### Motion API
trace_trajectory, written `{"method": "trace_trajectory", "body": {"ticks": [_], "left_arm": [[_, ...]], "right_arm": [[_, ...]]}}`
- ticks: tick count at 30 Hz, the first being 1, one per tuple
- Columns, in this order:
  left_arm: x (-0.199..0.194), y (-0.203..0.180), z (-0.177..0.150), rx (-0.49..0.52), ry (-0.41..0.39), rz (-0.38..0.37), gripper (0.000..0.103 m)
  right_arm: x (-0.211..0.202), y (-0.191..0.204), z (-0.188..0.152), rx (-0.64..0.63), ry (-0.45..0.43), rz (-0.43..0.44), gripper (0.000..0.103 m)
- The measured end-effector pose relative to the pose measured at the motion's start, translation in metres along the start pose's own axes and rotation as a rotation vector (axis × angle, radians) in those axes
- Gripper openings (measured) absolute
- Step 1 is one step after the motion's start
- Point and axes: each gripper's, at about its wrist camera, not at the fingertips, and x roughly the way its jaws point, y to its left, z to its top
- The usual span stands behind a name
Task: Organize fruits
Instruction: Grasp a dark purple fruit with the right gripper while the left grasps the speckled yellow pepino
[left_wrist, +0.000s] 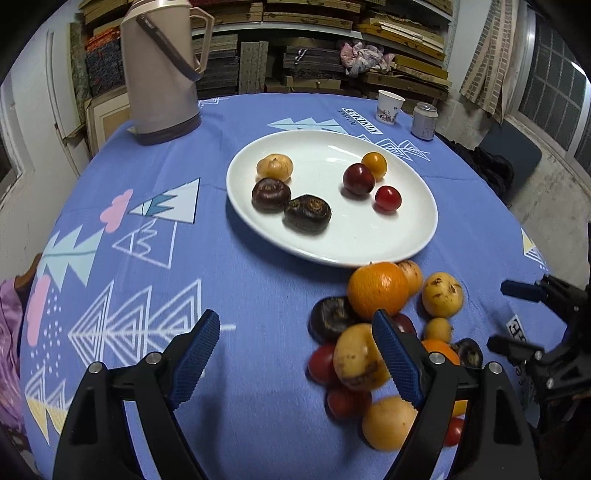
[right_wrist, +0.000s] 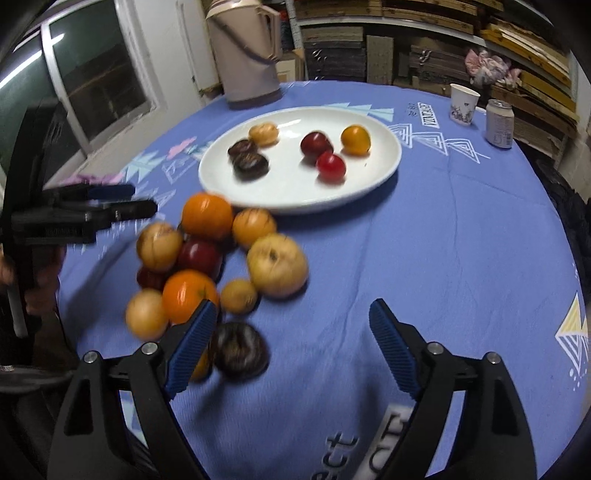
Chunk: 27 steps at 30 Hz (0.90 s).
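Observation:
A white plate (left_wrist: 406, 236) (right_wrist: 369, 177) holds two dark water chestnuts (left_wrist: 271, 194), a pale bulb (left_wrist: 275, 167), a dark red plum (left_wrist: 358, 179), a yellow tomato (left_wrist: 374, 165) and a red tomato (left_wrist: 388, 198). A pile of loose fruit lies on the cloth in front of the plate, with a big orange (left_wrist: 377, 290) (right_wrist: 207, 216) on top. My left gripper (left_wrist: 295, 354) is open and empty, left of the pile. My right gripper (right_wrist: 291, 343) is open and empty, right of the pile, beside a dark chestnut (right_wrist: 240, 349).
A blue patterned tablecloth (left_wrist: 147, 229) covers the round table. A beige thermos jug (left_wrist: 159, 70) stands at the back left. A paper cup (left_wrist: 389, 107) and a drink can (left_wrist: 424, 121) stand at the back right. Shelves of stacked boards stand behind the table.

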Motion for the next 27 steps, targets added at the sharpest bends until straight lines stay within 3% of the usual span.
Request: {"method": "trace_trajectory", "body": {"ticks": [6,13,17,19,20,27], "left_arm": [[0.000,0.001,-0.009,-0.009,0.012,-0.002,0.086],[-0.005,0.002,-0.014,-0.006,0.015,-0.004,0.086],[-0.006,0.001,-0.015,-0.003,0.017,-0.014,0.086],[-0.006,-0.001,-0.015,0.000,0.021,-0.023,0.086],[-0.005,-0.003,-0.016,0.000,0.023,-0.029,0.086],[0.000,-0.022,-0.019,0.048,0.044,-0.060,0.086]], "right_arm": [[0.002,0.010,-0.016,-0.067,0.044,0.004,0.064],[0.019,0.024,-0.020,-0.108,0.084,0.033,0.063],[0.031,0.033,-0.020,-0.127,0.093,0.028,0.057],[0.032,0.035,-0.019,-0.121,0.082,0.021,0.050],[0.032,0.034,-0.017,-0.116,0.081,0.032,0.041],[0.028,0.027,-0.016,-0.088,0.076,0.037,0.041]]}}
